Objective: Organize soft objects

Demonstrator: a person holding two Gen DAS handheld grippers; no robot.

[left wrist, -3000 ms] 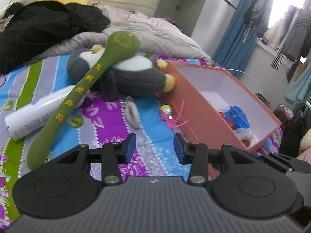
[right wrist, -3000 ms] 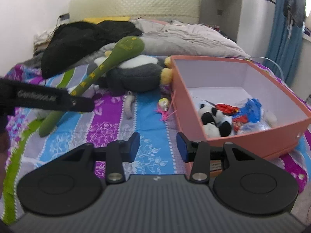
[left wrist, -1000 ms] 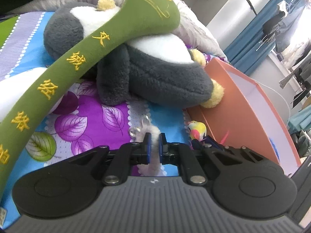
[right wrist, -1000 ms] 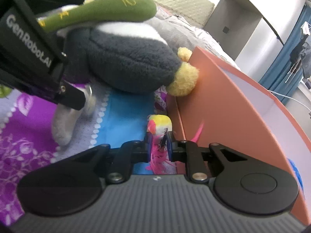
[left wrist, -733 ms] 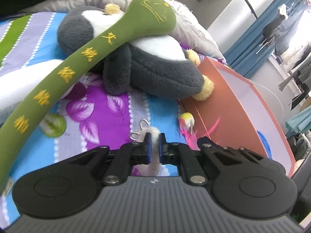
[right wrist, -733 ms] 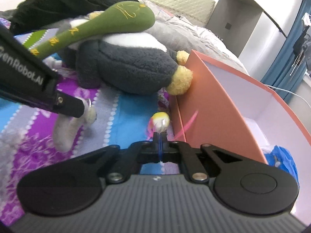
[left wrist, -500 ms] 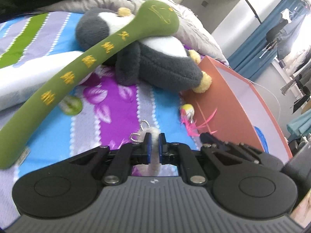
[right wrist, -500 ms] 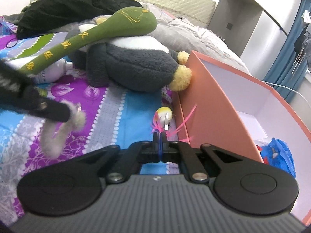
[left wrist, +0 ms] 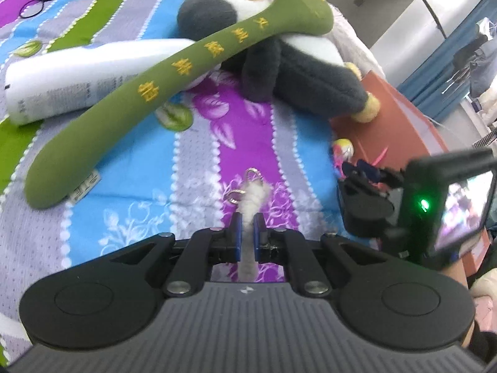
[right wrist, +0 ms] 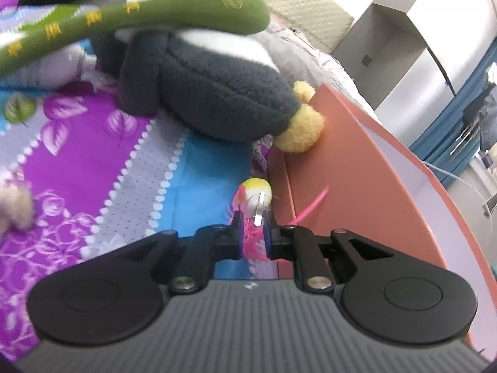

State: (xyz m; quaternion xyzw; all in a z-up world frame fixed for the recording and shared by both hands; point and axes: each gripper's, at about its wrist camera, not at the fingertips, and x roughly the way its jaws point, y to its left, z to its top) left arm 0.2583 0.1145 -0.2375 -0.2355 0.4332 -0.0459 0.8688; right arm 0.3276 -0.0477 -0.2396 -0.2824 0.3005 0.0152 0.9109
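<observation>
L gripper [left wrist: 247, 238] pinches fluffy keychain [left wrist: 252, 200]; R gripper [right wrist: 252, 233] pinches feather toy [right wrist: 256, 195].

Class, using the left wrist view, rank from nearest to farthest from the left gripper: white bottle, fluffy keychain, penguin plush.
1. Fluffy keychain, between the left gripper's fingers.
2. Penguin plush, ahead, right, beside the box.
3. White bottle, far left; nearly as close, an uncertain call.

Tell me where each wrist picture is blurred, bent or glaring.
Left wrist view: fisheye bends the striped bedsheet toward the edges; the white bottle is motion-smeared, its print unreadable; the screen behind the right gripper glares white. The furry keychain in the left gripper stays sharp. Right wrist view: the green plush stick is smeared; the feather toy is fairly sharp.
</observation>
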